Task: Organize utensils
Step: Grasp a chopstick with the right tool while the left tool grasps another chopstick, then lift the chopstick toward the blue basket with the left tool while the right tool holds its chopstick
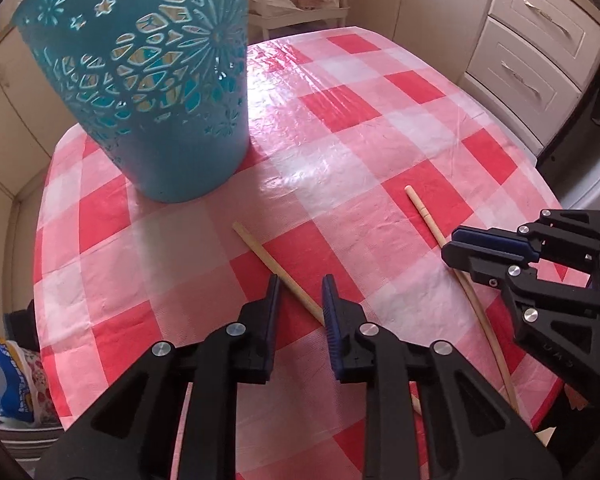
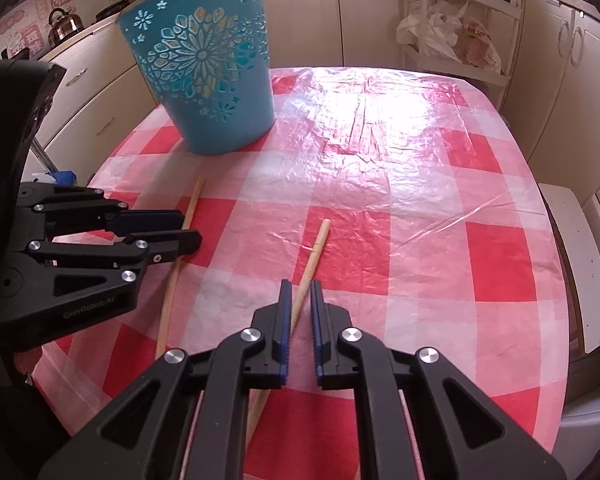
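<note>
A bench (image 2: 420,184) covered with a red, pink and white checked plastic cloth is seen from two cameras, one on each hand-held claw. Two pale wooden chopsticks are laid on the cloth towards the near edge, well apart from each other, both pointing roughly away towards the far side. A blue-green plastic basket (image 2: 208,76) with cut-out flower patterns is stood upright near the far left corner of the bench.

The left claw (image 1: 302,300) is lowered over the left chopstick (image 1: 276,268). Its jaws are nearly closed with the stick running between them; a gap is visible beside the stick, so a firm hold cannot be confirmed. The right claw (image 2: 299,300) is likewise set around the right chopstick (image 2: 312,264), its jaws narrowed to a slim gap with the stick passing between; the pads appear close to the wood, perhaps touching, but real pressure cannot be told.

The chopsticks are judged to be light, stiff and smooth. On the glossy cloth they would be expected to roll or skid if nudged sideways. A hold near the middle of each stick is judged best, so that neither end droops or swings when it is lifted towards the basket, which is probably where they belong.
</note>
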